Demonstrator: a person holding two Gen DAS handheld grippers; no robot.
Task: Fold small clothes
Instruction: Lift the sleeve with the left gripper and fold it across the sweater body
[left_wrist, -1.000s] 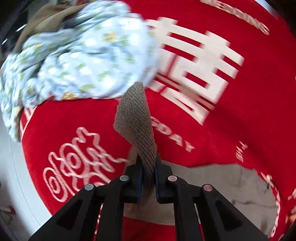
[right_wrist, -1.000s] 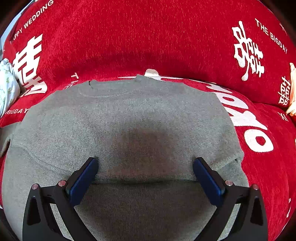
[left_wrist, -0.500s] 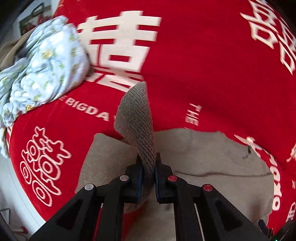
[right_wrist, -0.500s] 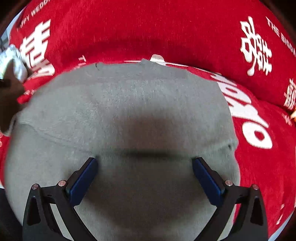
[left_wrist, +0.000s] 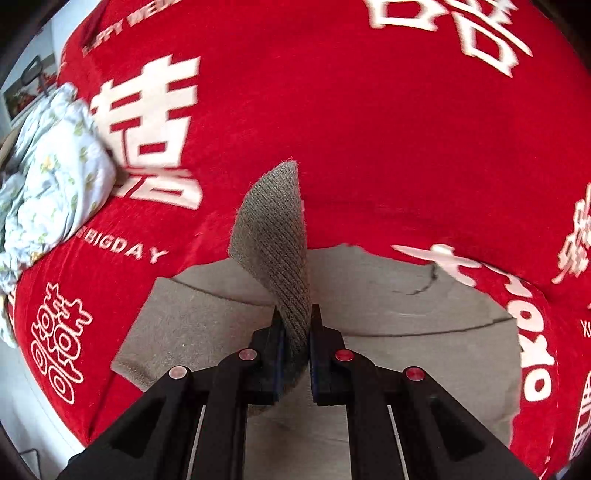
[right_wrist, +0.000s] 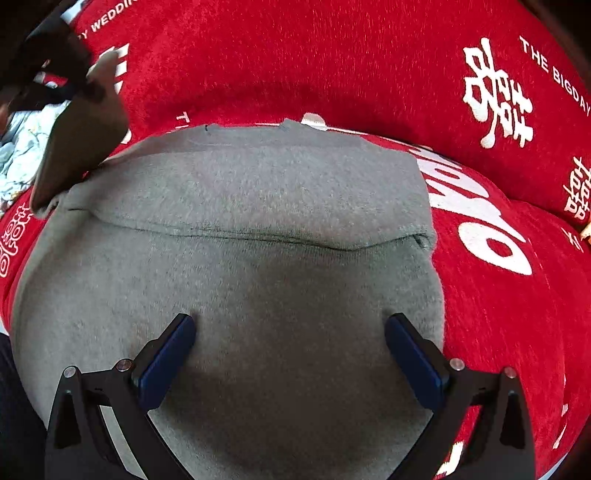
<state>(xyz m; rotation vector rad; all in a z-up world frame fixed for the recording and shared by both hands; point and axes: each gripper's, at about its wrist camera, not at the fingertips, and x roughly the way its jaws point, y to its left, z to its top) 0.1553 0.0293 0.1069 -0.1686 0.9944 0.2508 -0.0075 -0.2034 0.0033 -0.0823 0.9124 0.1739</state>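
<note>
The left tool (left_wrist: 295, 334) stays clamped on the ribbed cuff (left_wrist: 275, 236) and has swung the sleeve in over the grey sweater (right_wrist: 258, 206), so the sleeve fold is underway. The right tool (right_wrist: 290, 334) hangs wide open, empty, perhaps touching. The sweater lies flat on the red blanket (right_wrist: 332, 66), floral garment (left_wrist: 51, 166) aside.

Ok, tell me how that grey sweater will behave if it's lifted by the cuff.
Probably floppy: the ribbed cuff curls over above the shut left gripper. The grey sweater looks like a soft knit that creases easily, so it should drape and trail rather than hold its shape.
</note>
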